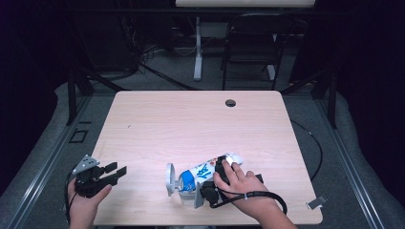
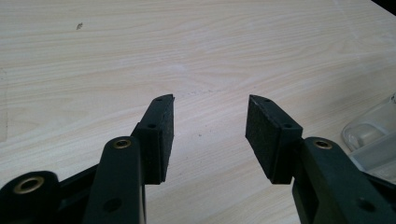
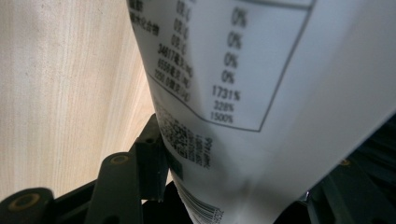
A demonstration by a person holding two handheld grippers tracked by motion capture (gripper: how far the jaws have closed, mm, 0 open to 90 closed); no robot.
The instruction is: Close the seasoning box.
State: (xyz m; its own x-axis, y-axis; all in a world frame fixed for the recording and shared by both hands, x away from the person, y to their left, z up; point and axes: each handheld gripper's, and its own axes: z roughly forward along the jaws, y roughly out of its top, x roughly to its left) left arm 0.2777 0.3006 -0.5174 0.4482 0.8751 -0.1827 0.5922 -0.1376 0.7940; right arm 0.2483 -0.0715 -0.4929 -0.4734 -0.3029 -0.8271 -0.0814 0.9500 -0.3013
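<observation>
Since my right gripper [image 1: 217,183] clamps the glossy white blue-printed plastic pouch [image 1: 203,172] mid-body near the table's [image 1: 191,124] front edge, expect slippery, squashy film; left gripper [image 1: 112,172] gapes empty.

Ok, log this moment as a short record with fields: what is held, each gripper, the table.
held thing: white bottle with blue print, lying on its side, a label table of percentages on it
right gripper: jaws closed around the bottle's body
left gripper: jaws apart, nothing between them, over the near left corner
table: light wood, round hole near the far edge
clear plastic piece: beside the left gripper, kind unclear
</observation>
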